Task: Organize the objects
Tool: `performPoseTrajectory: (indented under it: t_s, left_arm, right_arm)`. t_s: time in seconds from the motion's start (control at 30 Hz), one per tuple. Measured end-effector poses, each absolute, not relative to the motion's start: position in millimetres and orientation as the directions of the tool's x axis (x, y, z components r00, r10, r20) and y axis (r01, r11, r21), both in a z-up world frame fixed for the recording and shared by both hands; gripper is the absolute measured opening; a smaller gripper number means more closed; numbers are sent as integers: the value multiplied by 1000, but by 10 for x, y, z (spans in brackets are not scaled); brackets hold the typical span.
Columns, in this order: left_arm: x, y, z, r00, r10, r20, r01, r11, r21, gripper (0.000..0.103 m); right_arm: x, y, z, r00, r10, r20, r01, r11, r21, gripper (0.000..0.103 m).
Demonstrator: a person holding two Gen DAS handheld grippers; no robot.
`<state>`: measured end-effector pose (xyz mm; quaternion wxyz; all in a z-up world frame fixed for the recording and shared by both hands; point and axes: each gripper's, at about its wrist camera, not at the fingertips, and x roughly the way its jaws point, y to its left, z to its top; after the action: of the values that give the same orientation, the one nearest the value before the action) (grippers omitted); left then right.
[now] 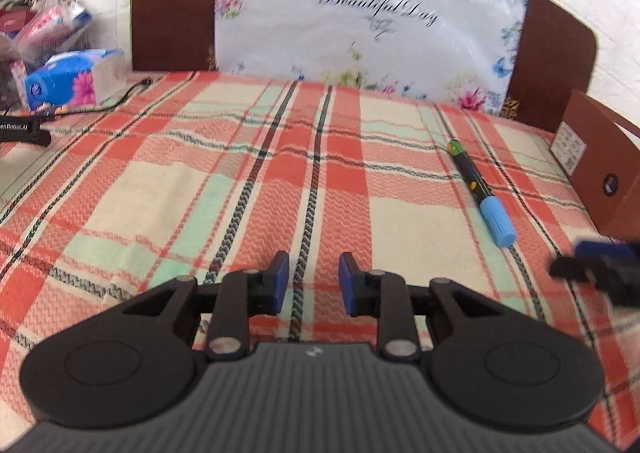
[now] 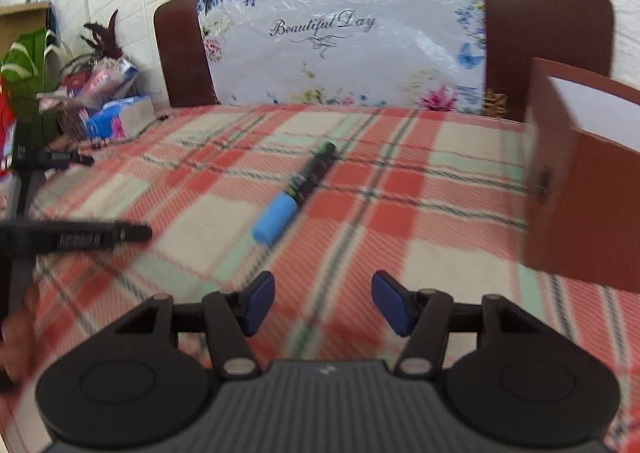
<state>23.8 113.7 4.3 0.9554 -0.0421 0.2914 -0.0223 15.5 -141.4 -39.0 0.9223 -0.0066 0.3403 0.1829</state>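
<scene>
A black marker with a light blue cap (image 1: 480, 189) lies on the plaid cloth, right of centre in the left wrist view. In the right wrist view the marker (image 2: 298, 191) lies ahead, cap toward me. A brown box (image 1: 596, 169) stands open at the right; it also shows in the right wrist view (image 2: 580, 177). My left gripper (image 1: 313, 280) is open and empty, low over the cloth, left of the marker. My right gripper (image 2: 323, 301) is open and empty, short of the marker. It shows blurred at the right edge of the left wrist view (image 1: 600, 265).
The plaid cloth (image 1: 200, 193) covers the table. A floral "Beautiful Day" bag (image 1: 360, 25) leans on a brown chair back (image 1: 172, 5) at the far edge. Blue tissue packs (image 1: 72, 79), wrapped items and a black cable (image 1: 120, 101) sit far left. A plant (image 2: 28, 61) stands left.
</scene>
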Motion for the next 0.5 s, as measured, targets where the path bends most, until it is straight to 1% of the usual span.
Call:
performPoseTrajectory:
  t_s: [0.07, 0.13, 0.2, 0.27, 0.3, 0.4, 0.5]
  left_arm:
    - [195, 1154, 24, 845, -83, -528, 26, 993, -114, 30]
    - [218, 1223, 23, 846, -115, -520, 30, 985, -169, 31]
    - [240, 1285, 19, 846, -144, -513, 33, 975, -219, 31]
    - [231, 1291, 4, 847, -152, -509, 34, 972, -234, 31]
    - [228, 1285, -4, 848, -151, -509, 34, 972, -232, 31]
    - [220, 1259, -2, 848, -147, -510, 36, 975, -221, 31]
    - [234, 1240, -4, 842, -143, -519, 44, 979, -199, 35]
  right_arm:
    - [387, -1247, -393, 689, 344, -638, -340, 931, 135, 55]
    - [626, -1067, -430, 672, 339, -659, -336, 932, 136, 54]
    - [805, -911, -486, 675, 297, -676, -321, 942, 94, 39]
    - [876, -820, -511, 693, 259, -673, -319, 947, 36, 24]
    - [868, -814, -510, 693, 256, -674, -318, 948, 34, 20]
    - [724, -862, -511, 687, 266, -676, -349, 937, 14, 20]
    - [461, -1090, -507, 675, 299, -674, -362, 931, 51, 20]
